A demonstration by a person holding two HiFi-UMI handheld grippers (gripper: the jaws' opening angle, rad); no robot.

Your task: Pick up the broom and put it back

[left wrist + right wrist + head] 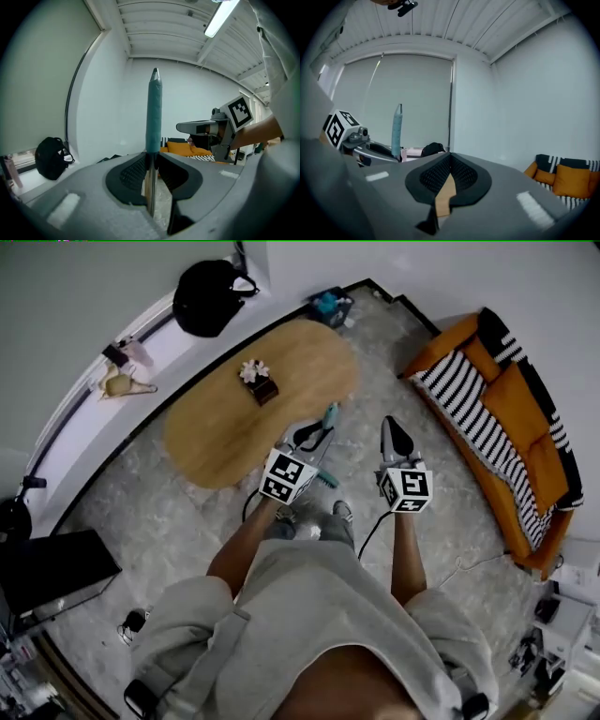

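While the left gripper (152, 159) clamps the broom (154, 112) upright beside the counter (234, 418) (right gripper (449, 161) clenched, empty), the carry-back likely needs its storage spot next.

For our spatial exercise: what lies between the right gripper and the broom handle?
Only bare floor lies between the right gripper and the broom handle, per the head view.

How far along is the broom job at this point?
Pickup looks done: the left gripper is shut on the broom handle, which stands upright in its jaws. The right gripper is shut and empty. Putting the broom back is left; no storage spot for it is identifiable in these views.
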